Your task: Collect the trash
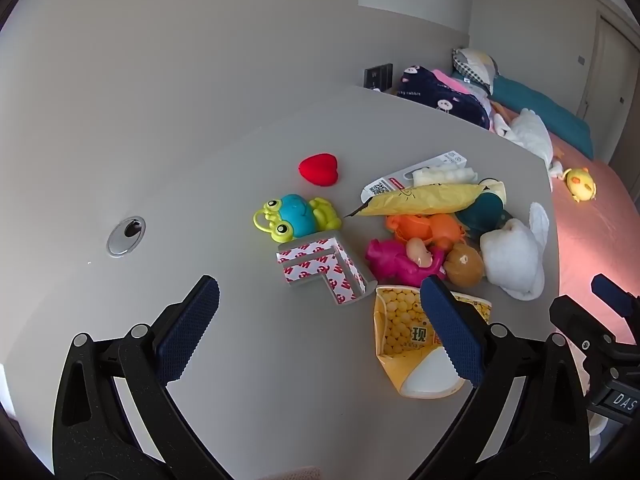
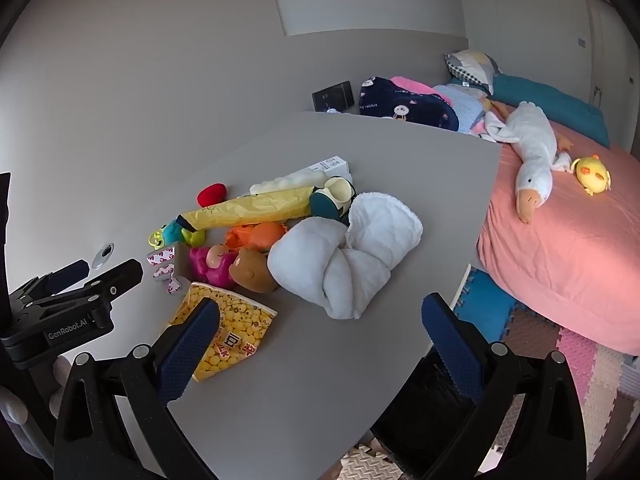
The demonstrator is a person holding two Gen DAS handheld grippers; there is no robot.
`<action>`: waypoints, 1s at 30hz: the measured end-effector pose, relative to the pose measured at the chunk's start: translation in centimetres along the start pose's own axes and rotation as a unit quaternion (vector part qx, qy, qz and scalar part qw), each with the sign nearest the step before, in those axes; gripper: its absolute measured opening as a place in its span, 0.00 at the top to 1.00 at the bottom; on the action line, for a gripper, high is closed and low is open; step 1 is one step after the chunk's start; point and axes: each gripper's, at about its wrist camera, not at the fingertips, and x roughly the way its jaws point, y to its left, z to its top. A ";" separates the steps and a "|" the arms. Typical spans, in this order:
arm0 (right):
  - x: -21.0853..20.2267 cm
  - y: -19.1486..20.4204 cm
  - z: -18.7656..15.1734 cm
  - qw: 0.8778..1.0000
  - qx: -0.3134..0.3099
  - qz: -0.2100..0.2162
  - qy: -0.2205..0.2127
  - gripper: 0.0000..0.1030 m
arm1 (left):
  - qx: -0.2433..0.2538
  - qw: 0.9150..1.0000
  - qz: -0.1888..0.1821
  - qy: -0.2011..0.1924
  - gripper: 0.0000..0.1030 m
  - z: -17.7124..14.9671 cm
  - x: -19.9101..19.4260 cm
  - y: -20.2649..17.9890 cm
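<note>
From the left wrist view, the left gripper (image 1: 320,320) hangs over the grey table (image 1: 200,168) with its 2 jaws spread wide and nothing between them, aimed down at the clutter, presumably to choose a piece of rubbish. The yellow snack bag (image 1: 404,328) lies nearest, partly behind the right-hand pad, empty-looking and crumpled, so it reads as trash; the taped corner piece (image 1: 320,272) sits just beyond it, beside the frog toy (image 1: 296,218) and red heart (image 1: 319,169). From the right wrist view, the right gripper (image 2: 320,344) is likewise wide apart and empty, poised above the table edge near the white towel (image 2: 352,256), with the snack bag (image 2: 228,332) under its left pad.
</note>
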 end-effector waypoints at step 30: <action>-0.7 -0.9 -0.1 1.000 0.008 0.001 0.000 0.02 | 0.001 1.000 0.000 0.006 0.06 -0.1 0.4 0.0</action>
